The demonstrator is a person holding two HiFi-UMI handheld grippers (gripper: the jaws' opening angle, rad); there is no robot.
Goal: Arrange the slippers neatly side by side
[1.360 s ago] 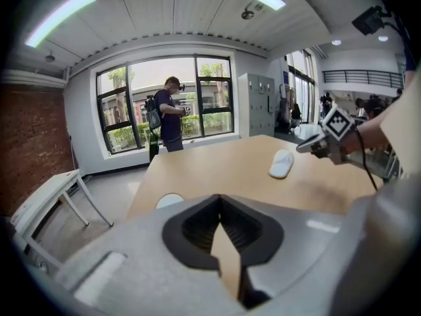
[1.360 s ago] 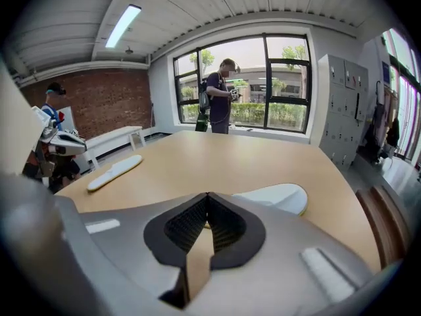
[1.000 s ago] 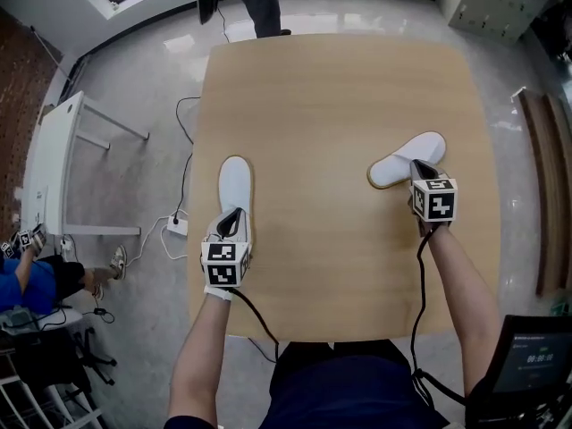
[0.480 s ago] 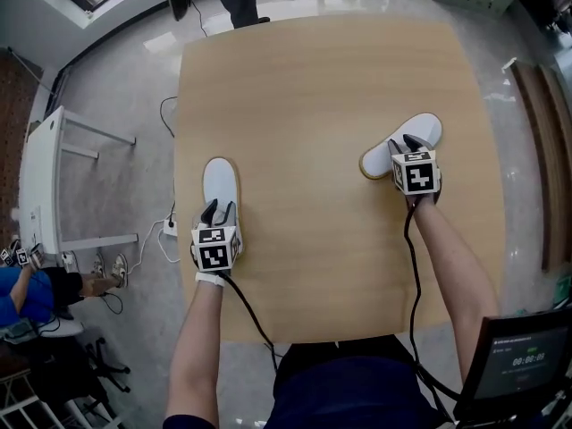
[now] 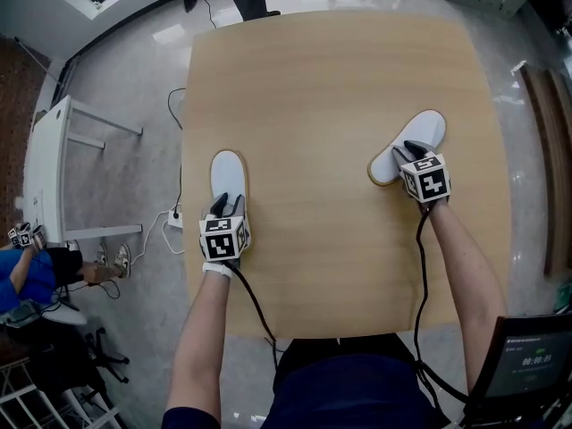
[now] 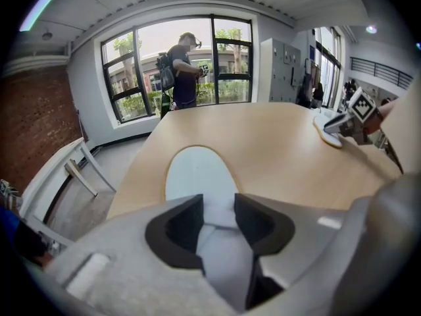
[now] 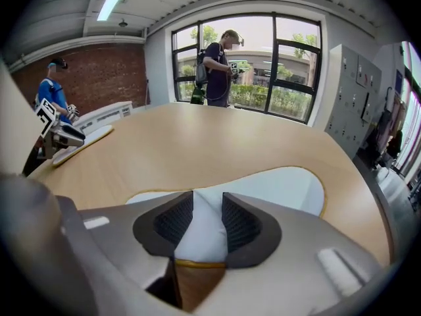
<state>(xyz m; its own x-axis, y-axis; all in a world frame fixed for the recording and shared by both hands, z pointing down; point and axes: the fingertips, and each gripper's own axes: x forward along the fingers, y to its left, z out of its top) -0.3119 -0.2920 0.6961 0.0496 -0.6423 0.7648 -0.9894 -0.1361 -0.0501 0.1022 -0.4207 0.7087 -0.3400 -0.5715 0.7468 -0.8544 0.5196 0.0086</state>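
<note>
Claws: the left claw [image 5: 226, 206] and the right claw [image 5: 411, 153] have both just been opening. Each now stands wide, tilted down over its own slipper.
Left claw: its jaws are apart. White cloth from the near end of the left slipper [image 5: 228, 172] fills the gap between the dark pads, but I see no squeeze on it.
Right claw: its jaws are also spread, astride the raised cloth of the right slipper [image 5: 427, 128], which stands in a soft peak between the pads. It is not gripped yet.
Slippers since a second ago: neither has shifted on the desk [image 5: 331, 88]. They lie as far apart as before.
Meaning for the task: the arranging proper has probably not begun. Both claws look set to close on the cloth, and only then can the pair be brought together.
Left slipper, place: it lies flat near the desk's left edge, its length running straight away from the person.
Right slipper, place: it lies towards the desk's right side, slantwise, its far end turned out to the right. It is well apart from its mate and not parallel to it.
Slippers, look: both are plain white with a thin tan rim round the sole. They are flat and soft, likely limp when lifted, so dragging or a firm pinch may serve better.
</note>
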